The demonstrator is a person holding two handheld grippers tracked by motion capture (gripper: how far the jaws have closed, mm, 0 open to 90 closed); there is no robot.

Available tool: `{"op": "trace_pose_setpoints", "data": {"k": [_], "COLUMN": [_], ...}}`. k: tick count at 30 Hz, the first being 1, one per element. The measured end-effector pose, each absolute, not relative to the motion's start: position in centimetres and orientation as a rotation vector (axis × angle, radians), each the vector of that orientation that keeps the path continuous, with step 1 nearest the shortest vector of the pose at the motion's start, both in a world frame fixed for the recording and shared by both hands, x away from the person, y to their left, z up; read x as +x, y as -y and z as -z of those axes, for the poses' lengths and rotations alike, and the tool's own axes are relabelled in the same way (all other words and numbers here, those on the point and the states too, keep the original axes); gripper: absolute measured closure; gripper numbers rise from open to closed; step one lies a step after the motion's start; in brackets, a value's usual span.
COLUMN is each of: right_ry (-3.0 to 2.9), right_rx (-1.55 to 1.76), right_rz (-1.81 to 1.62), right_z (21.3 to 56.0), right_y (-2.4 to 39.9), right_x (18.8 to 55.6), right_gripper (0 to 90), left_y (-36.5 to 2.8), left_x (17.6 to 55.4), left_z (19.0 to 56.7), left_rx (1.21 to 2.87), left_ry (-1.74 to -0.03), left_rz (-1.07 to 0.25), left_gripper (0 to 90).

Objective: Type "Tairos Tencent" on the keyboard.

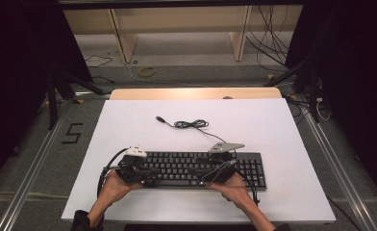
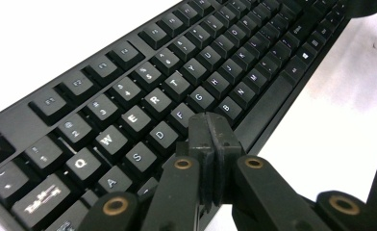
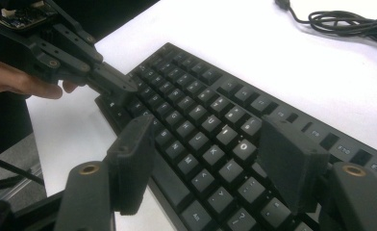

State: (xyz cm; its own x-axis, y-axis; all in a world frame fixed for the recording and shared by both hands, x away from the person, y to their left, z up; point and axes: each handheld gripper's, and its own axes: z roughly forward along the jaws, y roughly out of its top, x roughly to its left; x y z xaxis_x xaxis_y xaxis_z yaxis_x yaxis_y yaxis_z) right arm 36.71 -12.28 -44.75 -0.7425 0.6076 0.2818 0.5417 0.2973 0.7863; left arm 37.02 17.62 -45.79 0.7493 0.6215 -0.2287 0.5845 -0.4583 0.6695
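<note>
A: What is on the desk (image 1: 129, 120), counted?

B: One black keyboard (image 1: 196, 169), lying flat in the lower middle of the high view, and one black cable (image 1: 191, 124) coiled above it near the frame's centre, its plug end lying loose toward the upper left of the coil. Two grippers, one in each hand.

A: Where do they stand?

B: The left gripper (image 1: 141, 174) is at the keyboard's left end, lower left of centre. The right gripper (image 1: 207, 177) is over the middle-right part of the keys. Both hands come in from the bottom edge.

A: Their jaws?

B: In the left gripper view, the left gripper (image 2: 211, 126) has its two pads pressed flat together with nothing between them, tips at the frame's middle over the keyboard (image 2: 177, 82), near the F, G and B keys. In the right gripper view, the right gripper (image 3: 206, 163) has its jaws spread wide, one at lower left and one at lower right, with only keys showing between them.

A: What do the close views add?

B: The left gripper view makes the key letters readable. The right gripper view shows the closed left gripper (image 3: 129, 86) at upper left, tips down at the keyboard (image 3: 215, 110), and the cable (image 3: 340, 21) at upper right.
</note>
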Motion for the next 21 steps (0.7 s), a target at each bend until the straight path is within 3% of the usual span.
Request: {"op": "trace_pose_setpoints", "data": {"k": [21], "right_ry": [-2.444], "right_rx": [1.097], "right_rz": [-1.460], "right_z": [44.9], "right_y": [13.4], "right_x": [36.1], "right_gripper": [35.7], "left_y": [-16.4], "left_x": [37.5], "left_z": [46.7], "left_rx": [2.237], "left_ry": [-0.897], "left_rz": [-0.046], "left_gripper": [89.0]}}
